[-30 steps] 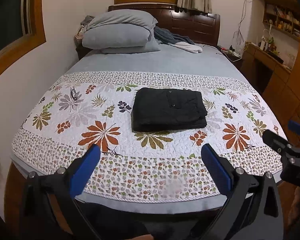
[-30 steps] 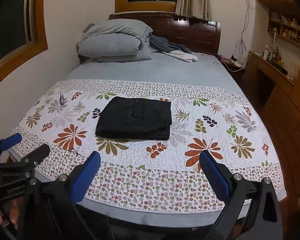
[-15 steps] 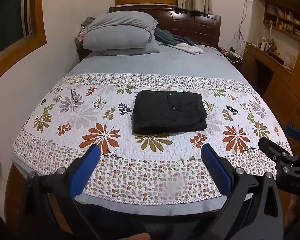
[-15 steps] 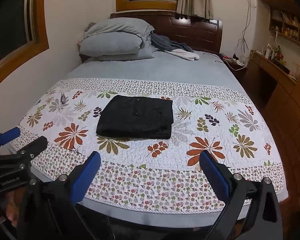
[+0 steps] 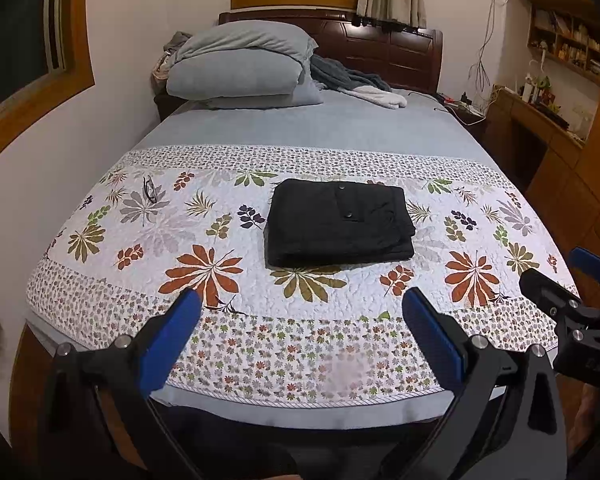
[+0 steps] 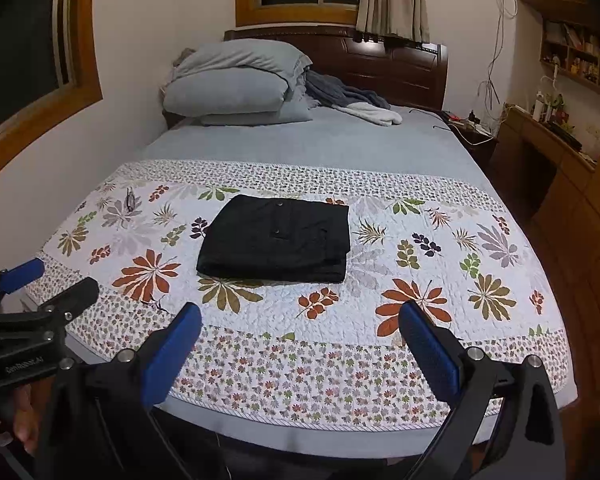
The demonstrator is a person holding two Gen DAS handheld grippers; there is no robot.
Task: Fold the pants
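Note:
Black pants (image 5: 340,222) (image 6: 278,239) lie folded into a flat rectangle on the floral quilt (image 5: 204,240) (image 6: 420,264), near the middle of the bed. My left gripper (image 5: 300,312) hovers open at the foot of the bed, well short of the pants, nothing between its blue pads. My right gripper (image 6: 300,324) is likewise open and empty at the foot edge. Each gripper also shows in the other's view: the right gripper (image 5: 568,276) at the right edge, the left gripper (image 6: 48,280) at the left edge, with a hand (image 6: 20,420) below it.
Grey pillows (image 5: 240,68) and a rumpled blanket (image 5: 356,84) lie by the dark wooden headboard (image 5: 392,52). Eyeglasses (image 5: 150,192) rest on the quilt's left side. A white wall runs along the bed's left; a wooden desk and shelves (image 5: 552,92) stand on the right.
Both grippers have drawn back slightly from the bed and risen a little; the pants appear a bit farther away. Both stay open; the pants have not moved.

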